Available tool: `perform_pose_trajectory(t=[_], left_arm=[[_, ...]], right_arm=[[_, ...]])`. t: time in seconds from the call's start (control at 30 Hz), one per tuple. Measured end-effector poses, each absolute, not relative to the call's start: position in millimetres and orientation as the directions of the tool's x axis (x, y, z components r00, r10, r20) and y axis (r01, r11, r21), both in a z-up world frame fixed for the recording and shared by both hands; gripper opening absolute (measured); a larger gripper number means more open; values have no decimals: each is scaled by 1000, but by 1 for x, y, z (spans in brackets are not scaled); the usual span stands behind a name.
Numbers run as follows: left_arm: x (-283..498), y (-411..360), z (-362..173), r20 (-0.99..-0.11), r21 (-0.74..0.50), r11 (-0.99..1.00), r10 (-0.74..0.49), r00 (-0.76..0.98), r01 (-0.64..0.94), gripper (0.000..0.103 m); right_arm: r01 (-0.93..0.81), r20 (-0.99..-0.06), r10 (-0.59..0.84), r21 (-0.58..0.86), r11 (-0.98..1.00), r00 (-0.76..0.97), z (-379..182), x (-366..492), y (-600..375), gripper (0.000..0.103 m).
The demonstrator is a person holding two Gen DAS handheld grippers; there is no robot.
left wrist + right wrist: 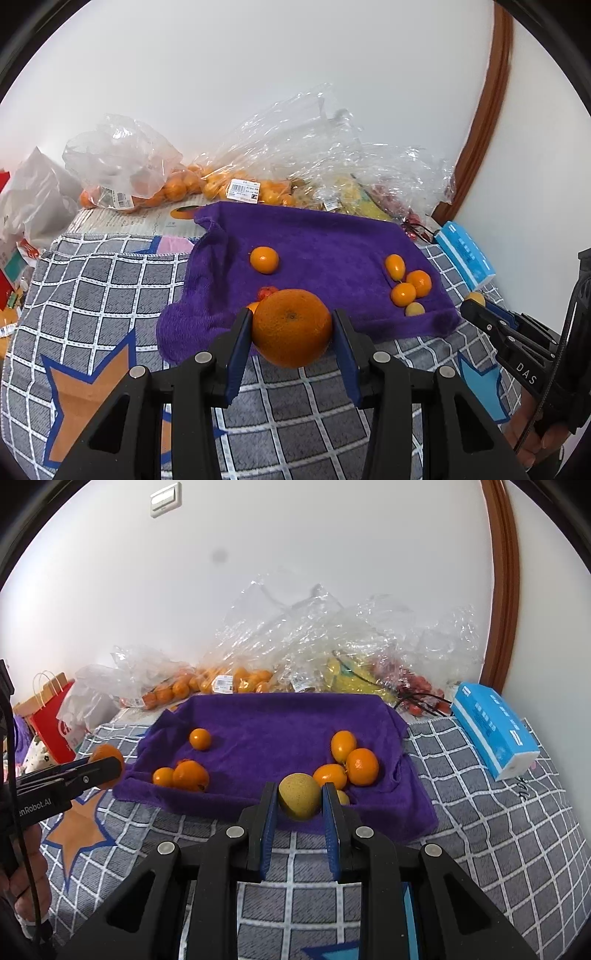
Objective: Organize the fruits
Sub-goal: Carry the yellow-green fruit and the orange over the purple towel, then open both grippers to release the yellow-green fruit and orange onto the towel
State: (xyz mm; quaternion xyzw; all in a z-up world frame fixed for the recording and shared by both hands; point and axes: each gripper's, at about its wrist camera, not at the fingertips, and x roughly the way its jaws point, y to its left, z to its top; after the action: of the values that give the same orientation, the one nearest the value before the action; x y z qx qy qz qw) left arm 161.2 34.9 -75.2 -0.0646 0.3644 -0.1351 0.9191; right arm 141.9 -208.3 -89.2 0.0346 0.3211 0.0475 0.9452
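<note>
Two fruits held at once, one per gripper.

Left wrist view: left gripper [291, 325] closed on a large orange [291, 328], blue pads [239, 347] pressing its widest girth from both sides. It hangs just above the near edge of the purple towel [317, 236], which lies on a grey checked blanket [110, 280]. On the towel: a lone small orange [264, 260] toward the left, a cluster of small citrus [406, 284] at the right. The right tool shows at the frame's right edge with a yellowish fruit at its tip.

Right wrist view: right gripper [299, 799] closed on a yellow-green round fruit [299, 800], jaws narrower than the left's, held over the towel's near edge beside the right cluster [347, 764]. Another group of oranges [184, 775] sits at the towel's left. Bagged fruit [229, 683] and a blue tissue box [495, 727] lie beyond.

Handling, judged: the orange looks firm and fairly heavy, with pebbled rind that grips well; hold at the equator. The yellow fruit seems lighter, skin possibly tender, so a light squeeze. Both are round and would roll on release; the soft towel should damp that.
</note>
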Motion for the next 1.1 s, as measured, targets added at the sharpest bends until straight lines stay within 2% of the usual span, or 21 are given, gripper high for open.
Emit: perform_pose_trajectory(t=[0.13,0.57,1.1], left_arm=[[177,40,-76,-665,-251,949,-314,678,193,41],[217,26,-77,-681,-250,951,-307,665,183,41],[268,16,-107,-728,-242,962,-266,632,126,41]], right_arm=[[-73,-599,114,92,993,793,-89,158,-214,24],[-104,-603,121,63,993,789,-92,207,-225,24],[-105,-663,145,100,989,735,-131,256,-234,24]])
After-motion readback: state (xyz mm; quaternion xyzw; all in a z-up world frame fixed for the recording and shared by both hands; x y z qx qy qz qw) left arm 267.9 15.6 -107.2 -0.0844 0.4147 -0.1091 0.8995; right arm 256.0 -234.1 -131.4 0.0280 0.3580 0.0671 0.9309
